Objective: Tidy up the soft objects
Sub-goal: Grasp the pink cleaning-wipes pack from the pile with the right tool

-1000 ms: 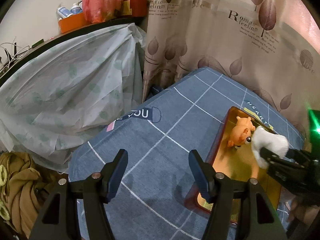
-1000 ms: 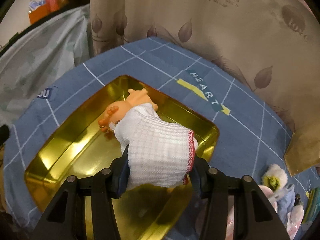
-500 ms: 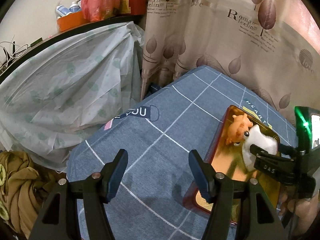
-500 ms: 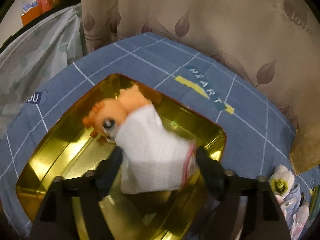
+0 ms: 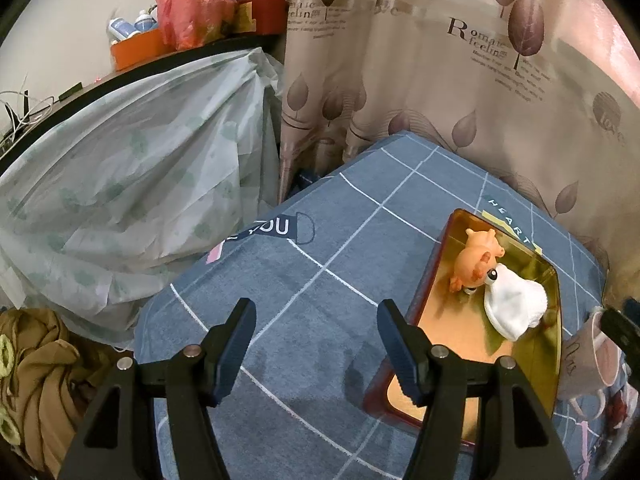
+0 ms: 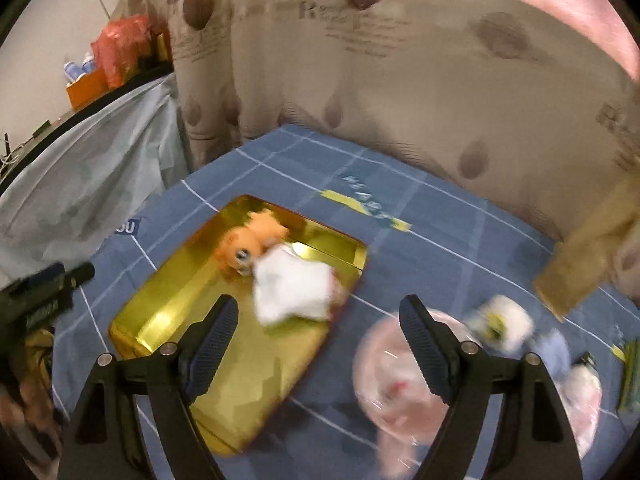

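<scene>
A gold tray (image 5: 440, 316) (image 6: 168, 292) lies on the blue grid cloth. In it lie an orange soft toy (image 5: 478, 256) (image 6: 248, 244) and a white cloth (image 5: 514, 304) (image 6: 294, 288), touching each other. My left gripper (image 5: 316, 340) is open and empty above the cloth, left of the tray. My right gripper (image 6: 318, 344) is open and empty, raised above the tray's near right edge. A white and yellow soft flower (image 6: 502, 322) and other pale soft items (image 6: 580, 384) lie to the right, blurred.
A pink cup (image 5: 592, 354) (image 6: 400, 372) stands right of the tray. A leaf-print curtain (image 5: 440, 80) hangs behind the table. A plastic-covered mound (image 5: 120, 184) is to the left, brown fabric (image 5: 36, 368) at lower left. A brown paper bag (image 6: 588, 256) stands at right.
My right gripper has let go of the white cloth, opened, and pulled back up and to the right. The cloth now lies in the tray beside the orange toy. My left gripper has barely moved.
</scene>
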A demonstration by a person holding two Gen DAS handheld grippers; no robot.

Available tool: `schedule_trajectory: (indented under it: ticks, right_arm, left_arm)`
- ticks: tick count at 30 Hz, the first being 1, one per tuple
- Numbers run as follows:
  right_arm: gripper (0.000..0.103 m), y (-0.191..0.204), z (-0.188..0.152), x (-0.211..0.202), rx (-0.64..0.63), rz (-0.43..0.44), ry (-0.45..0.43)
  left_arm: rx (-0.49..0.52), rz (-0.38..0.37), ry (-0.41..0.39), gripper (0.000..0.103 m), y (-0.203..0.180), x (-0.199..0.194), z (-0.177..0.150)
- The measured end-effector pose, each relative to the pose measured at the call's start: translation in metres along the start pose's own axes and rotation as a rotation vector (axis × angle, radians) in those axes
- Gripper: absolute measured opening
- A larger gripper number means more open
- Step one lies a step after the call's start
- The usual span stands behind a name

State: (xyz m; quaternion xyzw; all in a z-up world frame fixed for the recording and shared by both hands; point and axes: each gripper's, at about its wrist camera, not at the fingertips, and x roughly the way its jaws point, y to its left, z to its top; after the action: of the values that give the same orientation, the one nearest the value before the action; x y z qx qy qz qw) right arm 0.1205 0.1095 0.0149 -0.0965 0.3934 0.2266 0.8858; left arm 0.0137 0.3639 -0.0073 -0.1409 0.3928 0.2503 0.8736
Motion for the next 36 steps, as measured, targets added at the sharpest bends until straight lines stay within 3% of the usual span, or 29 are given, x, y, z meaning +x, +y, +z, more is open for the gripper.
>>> schedule_trajectory:
  ticks: [15, 17, 26, 36]
  right_arm:
    - [0.08, -0.205, -0.088, -0.07, 0.259, -0.271, 0.038]
    - [0.089, -0.232, -0.099, -0.072, 0.283, -0.287, 0.054]
    - [0.096, -0.313, -0.141, -0.052, 0.319, -0.239, 0.113]
    - [0.097, -0.338, -0.153, -0.007, 0.355, -0.101, 0.123]
  left_arm:
    - [0.063, 0.011, -0.034, 0.064, -0.016, -0.007, -0.003]
    - [0.073, 0.012, -0.038, 0.064, -0.018, -0.008, -0.005]
    - [0.169, -0.024, -0.057, 0.064, -0.046, -0.021, -0.012]
    - [0.434, -0.221, -0.036, 0.064, -0.135, -0.062, -0.047]
